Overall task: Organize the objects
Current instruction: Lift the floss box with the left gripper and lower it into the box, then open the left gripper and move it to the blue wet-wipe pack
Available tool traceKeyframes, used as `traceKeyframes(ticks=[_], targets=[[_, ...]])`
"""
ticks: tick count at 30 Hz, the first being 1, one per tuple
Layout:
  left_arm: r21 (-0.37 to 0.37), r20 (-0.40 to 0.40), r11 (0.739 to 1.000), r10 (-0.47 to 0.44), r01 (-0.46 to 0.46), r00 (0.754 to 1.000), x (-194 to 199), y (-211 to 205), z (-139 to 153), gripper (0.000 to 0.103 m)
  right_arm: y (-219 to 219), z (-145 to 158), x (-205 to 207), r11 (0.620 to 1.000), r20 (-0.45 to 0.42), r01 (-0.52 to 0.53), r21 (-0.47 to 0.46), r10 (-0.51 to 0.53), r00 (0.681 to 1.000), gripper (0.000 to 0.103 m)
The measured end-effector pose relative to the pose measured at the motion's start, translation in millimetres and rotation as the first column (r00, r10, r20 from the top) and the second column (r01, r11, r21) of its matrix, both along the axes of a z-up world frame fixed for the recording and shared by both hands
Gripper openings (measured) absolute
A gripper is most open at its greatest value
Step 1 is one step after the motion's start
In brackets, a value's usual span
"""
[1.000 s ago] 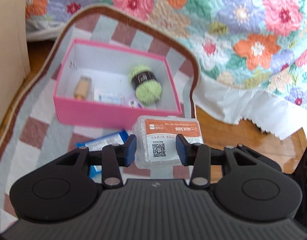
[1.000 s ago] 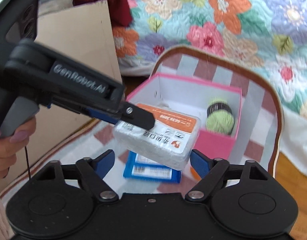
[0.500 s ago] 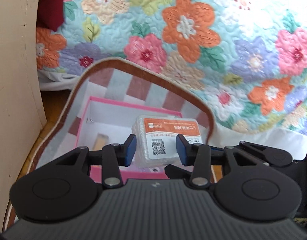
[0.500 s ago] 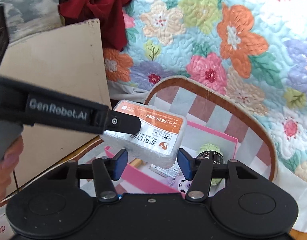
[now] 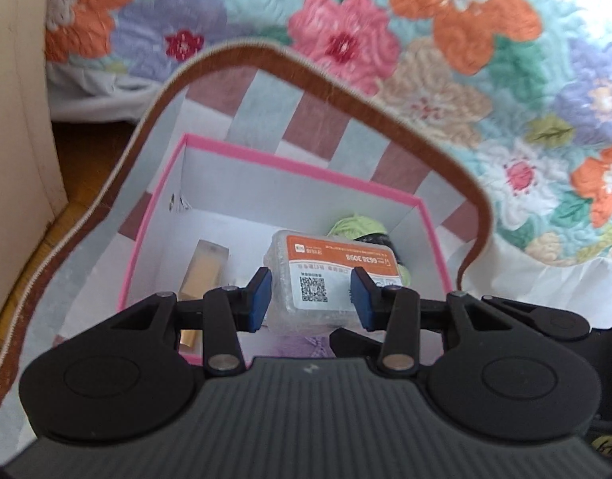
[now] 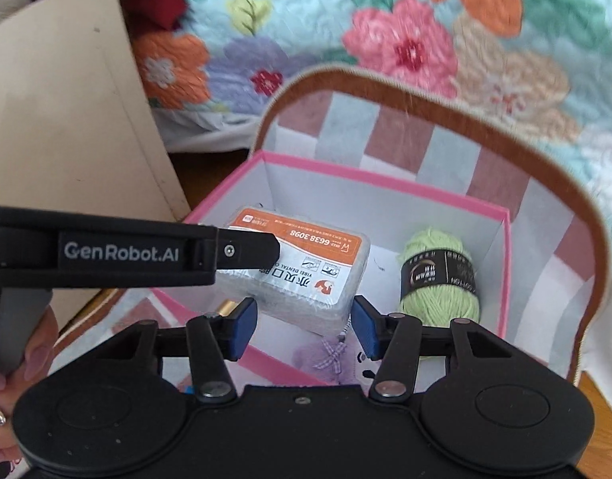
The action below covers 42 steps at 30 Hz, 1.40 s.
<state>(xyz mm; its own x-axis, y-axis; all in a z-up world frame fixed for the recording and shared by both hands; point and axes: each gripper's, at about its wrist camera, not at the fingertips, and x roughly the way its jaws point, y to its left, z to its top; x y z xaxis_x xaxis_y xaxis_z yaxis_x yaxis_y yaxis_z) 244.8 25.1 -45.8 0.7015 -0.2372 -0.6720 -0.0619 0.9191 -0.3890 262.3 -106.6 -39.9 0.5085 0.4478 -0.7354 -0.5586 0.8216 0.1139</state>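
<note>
A clear plastic box with an orange label point(image 5: 326, 275) hangs over the open pink box point(image 5: 290, 167), and my left gripper point(image 5: 312, 299) is shut on its near end. The right wrist view shows the same labelled box point(image 6: 306, 267) with the left gripper's finger point(image 6: 246, 251) across it. My right gripper point(image 6: 302, 325) sits just below it, jaws closing. The box's lower corner dips between the blue pads, which do not press on it. Inside the pink box point(image 6: 385, 177) lie a green yarn ball point(image 6: 439, 279), an amber block point(image 5: 204, 271) and a purple bow point(image 6: 330, 355).
The pink box stands on a checked rug with a brown border point(image 5: 246, 92). A floral quilt point(image 5: 465, 60) hangs behind it. A beige board point(image 6: 66, 119) stands at the left. A person's hand point(image 6: 34, 359) grips the left gripper's handle.
Both grippers moved forward and down, bringing the labelled box over the pink box's inside. The right jaws narrowed. The blue packet on the rug dropped out of view.
</note>
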Motion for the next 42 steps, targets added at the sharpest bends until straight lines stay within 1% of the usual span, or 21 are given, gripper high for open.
traceKeyframes(ticks=[2, 4, 7, 9, 11, 13, 15, 17, 18, 19, 21, 24, 28, 31, 34, 36, 37, 38, 39, 40, 42], targets=[[-0.007, -0.018, 1.0, -0.011, 0.011, 1.0, 14.3, 0.2, -8.7, 0.041, 1.9, -8.4, 9.8, 1.0, -0.005, 0.007, -0.008, -0.007, 1.0, 0.057], [-0.011, -0.041, 1.0, -0.029, 0.029, 0.999, 32.1, -1.0, -17.1, 0.041, 2.4, -15.8, 23.1, 0.999, -0.035, 0.031, -0.014, -0.032, 0.999, 0.057], [-0.011, -0.041, 0.998, -0.059, 0.058, 0.997, 58.7, -3.6, -28.4, 0.041, -2.9, -29.7, 44.9, 0.996, -0.077, 0.092, -0.004, -0.092, 0.993, 0.056], [-0.052, -0.071, 0.997, -0.064, 0.06, 0.995, 77.4, 0.2, -38.8, 0.041, -6.5, -38.1, 61.9, 0.992, -0.112, 0.129, -0.006, -0.129, 0.985, 0.056], [-0.107, -0.124, 0.994, -0.046, 0.033, 0.991, 91.3, 6.1, -49.9, 0.041, -5.1, -45.2, 73.4, 0.99, -0.122, 0.134, -0.033, -0.137, 0.983, 0.055], [-0.109, -0.135, 0.993, -0.052, 0.037, 0.99, 96.1, 6.0, -56.6, 0.041, -2.1, -52.2, 79.0, 0.989, -0.126, 0.137, -0.058, -0.143, 0.982, 0.051], [-0.073, -0.138, 0.996, -0.058, 0.049, 0.989, 96.1, 1.9, -61.3, 0.04, 1.7, -59.1, 82.5, 0.988, -0.121, 0.125, -0.091, -0.135, 0.983, 0.047], [-0.006, -0.148, 0.999, -0.054, 0.054, 0.988, 95.4, -4.5, -64.6, 0.038, 5.2, -64.3, 87.6, 0.985, -0.124, 0.131, -0.113, -0.145, 0.982, 0.038], [0.025, -0.147, 0.997, -0.062, 0.066, 0.987, 94.6, -7.7, -66.1, 0.038, 7.0, -66.8, 90.9, 0.983, -0.129, 0.142, -0.117, -0.157, 0.979, 0.029], [0.032, -0.144, 0.997, -0.071, 0.076, 0.987, 93.5, -8.6, -67.6, 0.038, 8.2, -68.9, 93.8, 0.98, -0.139, 0.153, -0.124, -0.17, 0.976, 0.027], [0.011, -0.16, 0.998, -0.054, 0.057, 0.986, 91.2, -3.7, -71.8, 0.038, 12.5, -73.7, 99.1, 0.977, -0.16, 0.154, -0.15, -0.177, 0.971, 0.026], [-0.046, -0.181, 0.999, -0.037, 0.029, 0.983, 83.2, 3.7, -76.6, 0.038, 16.6, -72.5, 92.4, 0.975, -0.127, 0.148, -0.166, -0.17, 0.977, 0.026], [-0.017, -0.207, 1.0, -0.023, 0.02, 0.978, 71.1, 7.9, -65.2, 0.038, 9.9, -61.4, 74.6, 0.975, -0.082, 0.168, -0.143, -0.181, 0.98, 0.028], [0.015, -0.164, 0.995, -0.09, 0.094, 0.982, 55.1, 2.8, -41.1, 0.042, -1.4, -46.0, 54.5, 0.979, -0.07, 0.181, -0.093, -0.187, 0.98, 0.035], [0.06, -0.165, 0.99, -0.114, 0.125, 0.98, 42.2, -5.6, -14.7, 0.044, -13.1, -24.1, 38.2, 0.984, -0.069, 0.154, -0.089, -0.161, 0.985, 0.037], [0.038, -0.17, 0.993, -0.108, 0.116, 0.98, 33.2, -6.1, 2.5, 0.048, -21.5, -2.6, 29.2, 0.988, -0.058, 0.135, -0.08, -0.14, 0.988, 0.037], [0.011, -0.166, 0.994, -0.104, 0.108, 0.981, 28.3, -4.3, 10.3, 0.055, -24.8, 7.1, 24.6, 0.99, -0.054, 0.126, -0.066, -0.129, 0.99, 0.037], [-0.012, -0.168, 0.995, -0.099, 0.099, 0.981, 23.1, -2.9, 17.2, 0.057, -28.4, 18.0, 19.0, 0.992, -0.051, 0.114, -0.055, -0.117, 0.992, 0.037], [-0.017, -0.178, 0.996, -0.094, 0.092, 0.979, 18.1, -2.6, 23.4, 0.058, -30.9, 28.7, 11.9, 0.994, -0.047, 0.097, -0.052, -0.099, 0.994, 0.037], [0.003, -0.188, 0.996, -0.087, 0.089, 0.978, 12.6, -3.1, 29.6, 0.058, -32.9, 39.7, 3.7, 0.996, -0.038, 0.079, -0.052, -0.081, 0.996, 0.037], [0.074, -0.198, 0.995, -0.046, 0.062, 0.979, -0.2, -3.7, 41.6, 0.059, -35.4, 57.5, -11.5, 0.998, -0.028, 0.039, -0.059, -0.041, 0.999, 0.037]])
